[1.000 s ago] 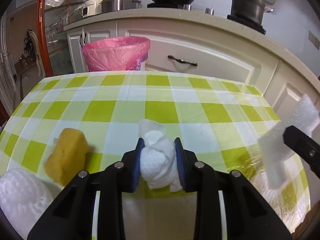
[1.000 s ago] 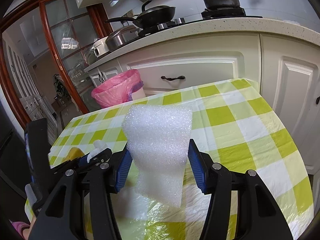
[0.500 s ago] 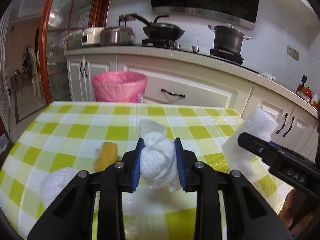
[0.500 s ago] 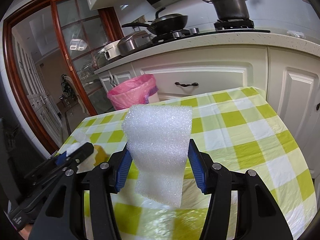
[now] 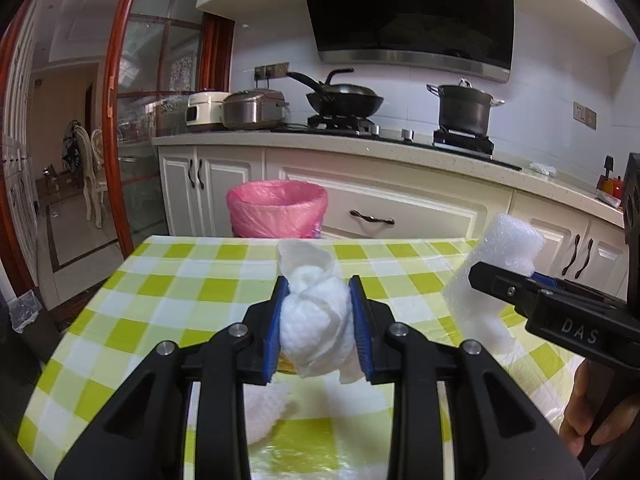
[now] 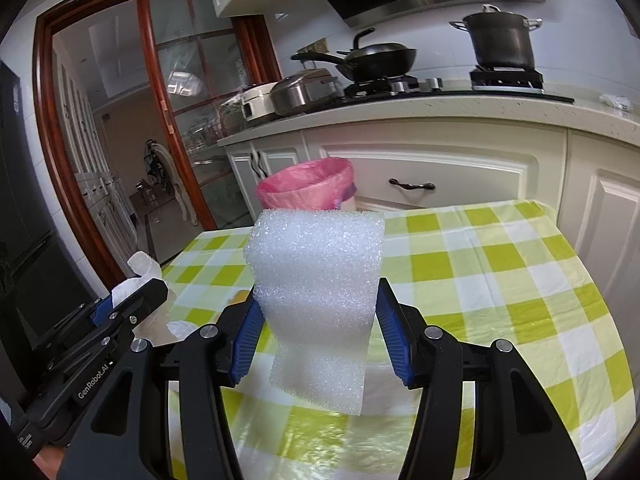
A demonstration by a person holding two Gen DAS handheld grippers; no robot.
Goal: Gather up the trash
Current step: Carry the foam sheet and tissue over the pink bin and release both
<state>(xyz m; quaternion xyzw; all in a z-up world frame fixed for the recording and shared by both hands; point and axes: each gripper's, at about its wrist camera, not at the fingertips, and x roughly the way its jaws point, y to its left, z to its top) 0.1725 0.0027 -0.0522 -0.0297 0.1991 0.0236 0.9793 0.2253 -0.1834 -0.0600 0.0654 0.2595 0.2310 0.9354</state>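
Note:
My left gripper is shut on a crumpled white paper towel, held above the green-checked table. The right gripper is shut on a white foam sheet that sticks up between its blue pads and hangs below them. The foam sheet and right gripper also show at the right of the left wrist view; the left gripper with the towel shows at the left of the right wrist view. A bin lined with a pink bag stands beyond the table's far edge.
White foam trash lies on the table below my left gripper. White kitchen cabinets and a counter with pots run behind the bin. A glass sliding door is at the left. A hand holds the right gripper's handle.
Both grippers rose and tilted up, so the table looks lower and farther and the bin and counter come into fuller view. The yellow sponge has slipped behind my left gripper. Both grips are unchanged.

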